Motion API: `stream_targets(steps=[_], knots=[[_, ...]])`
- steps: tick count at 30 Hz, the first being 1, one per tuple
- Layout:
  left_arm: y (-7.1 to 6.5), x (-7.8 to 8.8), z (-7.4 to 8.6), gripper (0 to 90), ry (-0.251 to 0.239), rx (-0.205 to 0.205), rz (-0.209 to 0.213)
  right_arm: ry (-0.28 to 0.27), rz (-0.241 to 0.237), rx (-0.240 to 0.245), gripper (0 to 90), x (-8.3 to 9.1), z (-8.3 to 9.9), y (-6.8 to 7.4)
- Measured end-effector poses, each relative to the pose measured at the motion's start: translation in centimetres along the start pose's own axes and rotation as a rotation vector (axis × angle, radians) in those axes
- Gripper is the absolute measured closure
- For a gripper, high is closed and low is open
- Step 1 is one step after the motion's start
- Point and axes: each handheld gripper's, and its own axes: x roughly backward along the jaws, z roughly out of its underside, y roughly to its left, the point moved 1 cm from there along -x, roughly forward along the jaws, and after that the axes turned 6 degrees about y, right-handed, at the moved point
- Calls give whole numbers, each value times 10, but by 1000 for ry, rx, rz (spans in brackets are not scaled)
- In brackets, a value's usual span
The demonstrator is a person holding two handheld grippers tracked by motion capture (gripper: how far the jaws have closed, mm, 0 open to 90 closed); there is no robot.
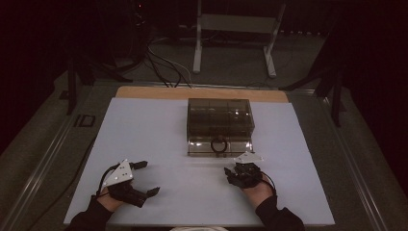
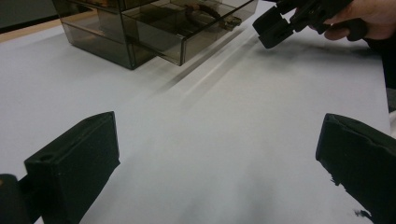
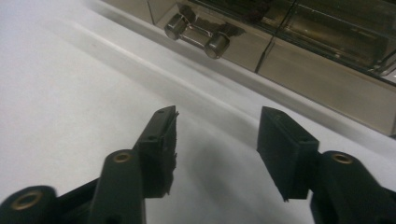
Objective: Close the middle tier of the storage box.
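Smoked drawer box [image 1: 220,119] sits at the centre of the white worktop [image 1: 144,144], upper middle of the high view, its bottom drawer [image 1: 219,147] pulled out with a dark ring [image 1: 219,144] inside. To handle that drawer well, we judge we should bring the right claw [image 1: 239,174] squarely onto the metal knob [image 3: 196,33] at the top of the right gripper view. Right claw rests just below the drawer, half-narrowed on nothing, while the left claw [image 1: 146,178] lies lower left, spread wide and empty.
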Motion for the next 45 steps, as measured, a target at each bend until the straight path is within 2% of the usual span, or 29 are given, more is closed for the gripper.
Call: stream_targets(steps=[4, 8, 15, 24, 29, 40, 45], knots=[[0, 0, 0, 8, 3, 0, 1, -1, 26, 15, 583, 1, -1, 1], [0, 0, 0, 8, -1, 1, 1, 6, 61, 51, 734, 2, -1, 3], [0, 1, 0, 8, 0, 2, 0, 19, 58, 72, 892, 1, -2, 5], [0, 0, 0, 8, 3, 1, -2, -14, 55, 52, 900, 5, -7, 2], [0, 0, 0, 8, 3, 0, -3, -46, 65, 37, 900, 8, -14, -6], [0, 0, 0, 8, 4, -2, -4, -57, 37, 38, 900, 2, -24, -5], [0, 0, 0, 8, 3, -2, -3, -54, 42, 43, 900, -1, -25, -4]])
